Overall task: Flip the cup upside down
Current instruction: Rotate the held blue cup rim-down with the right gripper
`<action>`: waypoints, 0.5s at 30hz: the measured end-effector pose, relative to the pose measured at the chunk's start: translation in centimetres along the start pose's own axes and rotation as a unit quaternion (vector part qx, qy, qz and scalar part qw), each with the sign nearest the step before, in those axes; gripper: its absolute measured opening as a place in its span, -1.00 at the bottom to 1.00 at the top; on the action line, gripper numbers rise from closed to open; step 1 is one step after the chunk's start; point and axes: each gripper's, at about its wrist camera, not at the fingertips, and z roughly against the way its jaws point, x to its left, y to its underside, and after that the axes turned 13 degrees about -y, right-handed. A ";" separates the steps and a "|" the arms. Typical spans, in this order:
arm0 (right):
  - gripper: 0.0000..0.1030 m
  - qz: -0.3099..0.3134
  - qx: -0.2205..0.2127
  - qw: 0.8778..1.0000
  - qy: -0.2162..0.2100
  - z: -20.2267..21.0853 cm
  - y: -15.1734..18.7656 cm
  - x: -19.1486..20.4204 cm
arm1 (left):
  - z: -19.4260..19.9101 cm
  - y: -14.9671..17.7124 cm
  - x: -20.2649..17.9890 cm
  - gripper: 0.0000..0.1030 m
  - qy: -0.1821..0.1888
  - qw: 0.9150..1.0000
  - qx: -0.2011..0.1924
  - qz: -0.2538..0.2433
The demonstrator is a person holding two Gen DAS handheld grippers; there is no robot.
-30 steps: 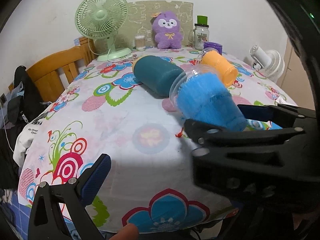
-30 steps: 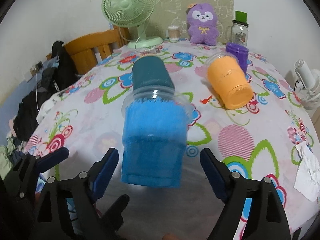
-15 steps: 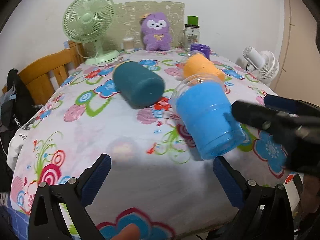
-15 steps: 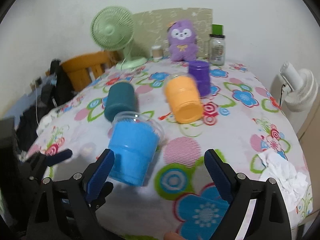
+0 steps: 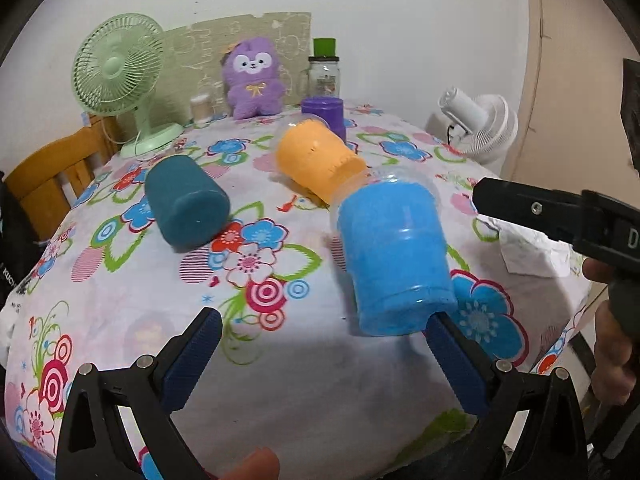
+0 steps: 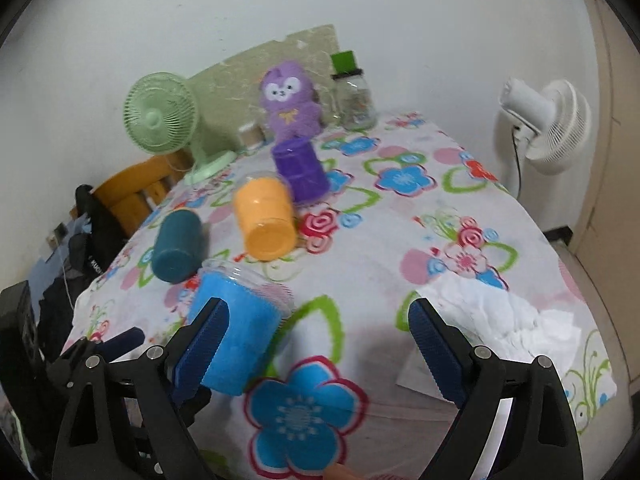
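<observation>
We find the blue cup point(image 5: 394, 260) lying on the floral worktop point(image 5: 280, 380) (orange cup point(image 5: 316, 160) just behind); left gripper point(image 5: 320, 354) and right gripper point(image 6: 318, 344) fingers spread wide, holding nothing

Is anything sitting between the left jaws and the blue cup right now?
Nothing visible does. The left gripper is open, and the blue cup lies on its side just ahead, base toward the gripper, near its right jaw. The orange cup lies behind the blue cup's rim, and the teal cup is off to the left.
</observation>
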 end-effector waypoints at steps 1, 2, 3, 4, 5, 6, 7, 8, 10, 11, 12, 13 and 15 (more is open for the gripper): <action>0.80 -0.002 0.001 1.000 -0.002 0.0 0.1 -0.3 | -0.1 0.0 -0.2 1.00 0.001 1.000 0.002 -0.001; 0.80 -0.004 0.003 1.000 -0.003 -0.1 0.2 -0.4 | -0.1 0.0 -0.2 1.00 0.001 1.000 0.002 -0.001; 0.80 -0.004 0.004 1.000 -0.003 -0.2 0.2 -0.5 | -0.2 0.0 -0.3 1.00 0.001 1.000 0.002 -0.001; 0.80 -0.002 0.006 1.000 -0.002 -0.2 0.3 -0.5 | -0.2 -0.1 -0.2 1.00 0.001 1.000 0.003 0.000; 0.80 -0.001 0.006 1.000 -0.002 -0.2 0.4 -0.4 | -0.3 -0.2 -0.2 1.00 0.001 1.000 0.003 0.001; 0.80 0.000 0.007 1.000 -0.002 -0.3 0.3 -0.3 | -0.2 -0.2 -0.2 1.00 0.002 1.000 0.004 0.002; 0.80 0.001 0.009 1.000 -0.002 -0.4 0.3 -0.4 | -0.3 -0.2 -0.1 1.00 0.003 1.000 0.004 0.004; 0.80 0.001 0.012 1.000 -0.003 -0.5 0.4 -0.4 | -0.3 -0.2 -0.1 1.00 0.004 1.000 0.005 0.004; 0.80 0.002 0.016 1.000 -0.003 -0.8 0.4 -0.3 | -0.2 -0.2 -0.2 1.00 0.005 1.000 0.005 0.004; 0.80 0.002 0.017 1.000 -0.003 -0.9 0.5 -0.3 | -0.1 0.0 -0.2 1.00 0.007 1.000 0.005 0.003; 0.80 0.002 0.018 1.000 -0.003 -1.0 0.5 -0.2 | -0.1 0.0 -0.2 1.00 0.009 1.000 0.006 0.001; 0.80 0.002 0.017 1.000 -0.002 -1.0 0.5 -0.2 | 0.0 0.1 -0.3 1.00 0.011 1.000 0.007 0.000; 0.80 0.000 0.014 1.000 -0.004 -1.0 0.4 -0.2 | 0.0 0.3 -0.6 1.00 0.017 1.000 0.011 -0.003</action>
